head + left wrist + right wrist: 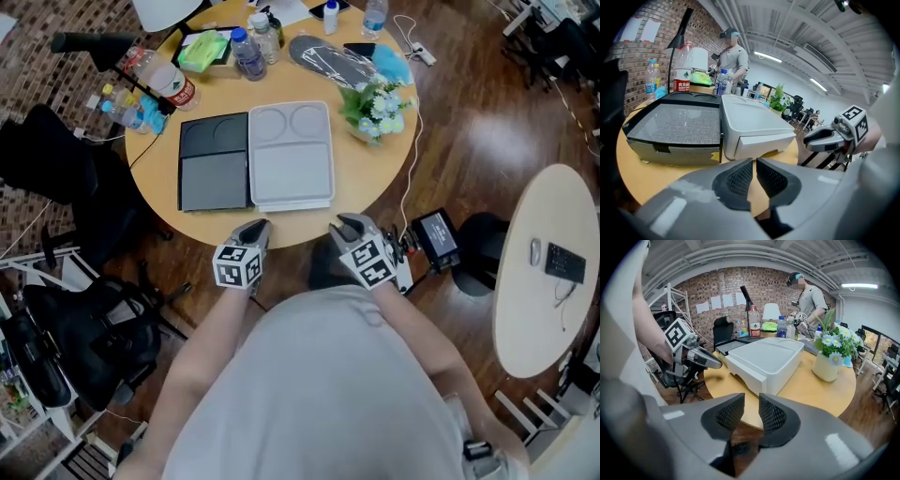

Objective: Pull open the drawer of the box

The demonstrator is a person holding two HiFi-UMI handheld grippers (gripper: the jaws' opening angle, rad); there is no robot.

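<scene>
A white box (291, 155) with a tray-shaped lid lies on the round wooden table (375, 183), next to a black box (214, 161) of the same shape. The white box's drawer front (764, 140) faces me, flush with the box; it also shows in the right gripper view (745, 370). My left gripper (255, 228) hovers at the table's near edge, in front of the seam between the boxes, its jaws parted by a narrow slit with nothing in it (754, 161). My right gripper (345, 223) is just right of the white box's front, jaws apart and empty (751, 399).
A pot of white flowers (377, 108) stands right of the white box. Several bottles (248, 52) and other clutter fill the table's far side. A black chair (56, 159) is at the left, a second round table (544, 272) at the right.
</scene>
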